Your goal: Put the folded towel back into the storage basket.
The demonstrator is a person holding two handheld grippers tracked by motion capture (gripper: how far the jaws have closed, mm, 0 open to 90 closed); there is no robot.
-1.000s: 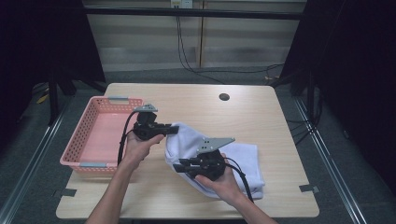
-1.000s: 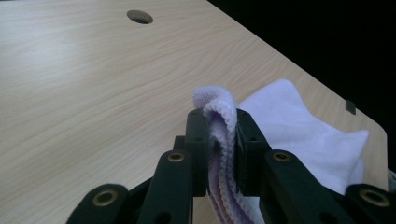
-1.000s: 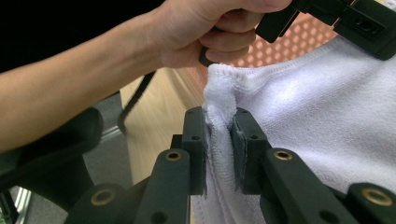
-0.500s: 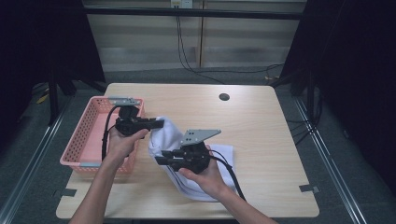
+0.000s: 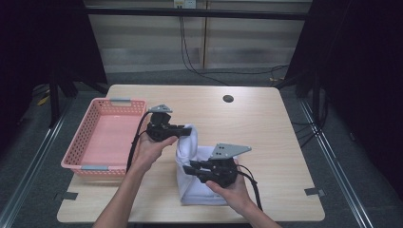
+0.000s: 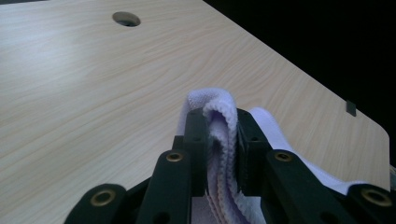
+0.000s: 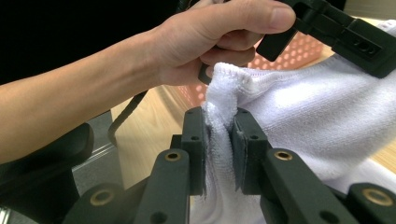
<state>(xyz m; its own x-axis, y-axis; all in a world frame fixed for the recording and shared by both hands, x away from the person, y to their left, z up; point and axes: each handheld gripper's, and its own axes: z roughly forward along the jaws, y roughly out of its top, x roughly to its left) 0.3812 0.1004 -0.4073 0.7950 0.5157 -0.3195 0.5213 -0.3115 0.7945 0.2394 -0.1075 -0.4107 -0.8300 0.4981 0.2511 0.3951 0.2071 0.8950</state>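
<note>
The white towel [image 5: 197, 178] lies bunched on the wooden surface [image 5: 266, 123], just right of the pink basket [image 5: 102, 137]. The left gripper [image 5: 184, 130] has its jaws clamped on the towel's upper edge, nearest the basket. The right gripper [image 5: 189, 168] pinches a fold of the towel lower down, farther from the basket.

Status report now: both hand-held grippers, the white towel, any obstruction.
Left hand-held gripper shut on white terry towel. Right hand-held gripper shut on the same towel's edge. Towel part-lifted off the wooden table, beside the pink plastic basket. Nothing in the way.
</note>
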